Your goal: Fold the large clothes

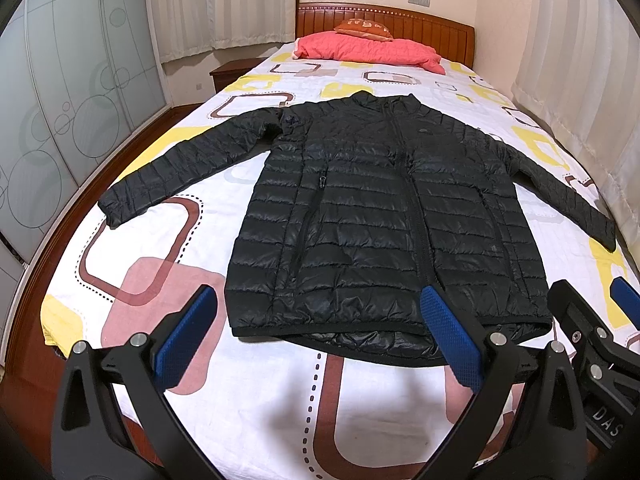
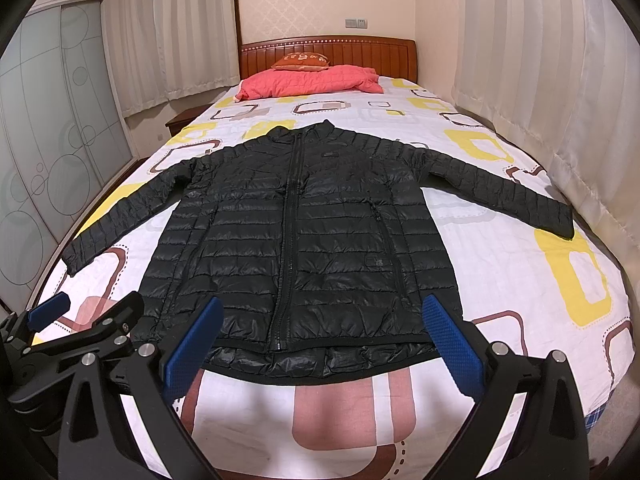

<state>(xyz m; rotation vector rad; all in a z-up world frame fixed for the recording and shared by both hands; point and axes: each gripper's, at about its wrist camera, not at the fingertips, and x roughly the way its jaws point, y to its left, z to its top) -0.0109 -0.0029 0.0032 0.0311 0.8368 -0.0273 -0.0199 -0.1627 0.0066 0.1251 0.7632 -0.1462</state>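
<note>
A black jacket [image 1: 384,216] lies flat and zipped on the bed [image 1: 256,400], sleeves spread toward 9 and 3 o'clock, collar at 12 o'clock toward a pink quilt [image 1: 372,52] and orange pillow [image 1: 364,28]. The left gripper [image 1: 320,336] hovers at 6 o'clock by the hem, jaws wide and holding nothing. The right gripper [image 2: 320,340] hovers alongside, jaws likewise wide and holding nothing.

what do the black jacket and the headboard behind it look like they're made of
The black quilted puffer jacket looks like thin synthetic shell, probably nylon or polyester: slightly glossy, with puffy stitched horizontal channels suggesting padded fill. The reddish-brown slatted headboard looks like varnished wood: warm sheen and vertical grooves, though veneer can't be ruled out.
</note>
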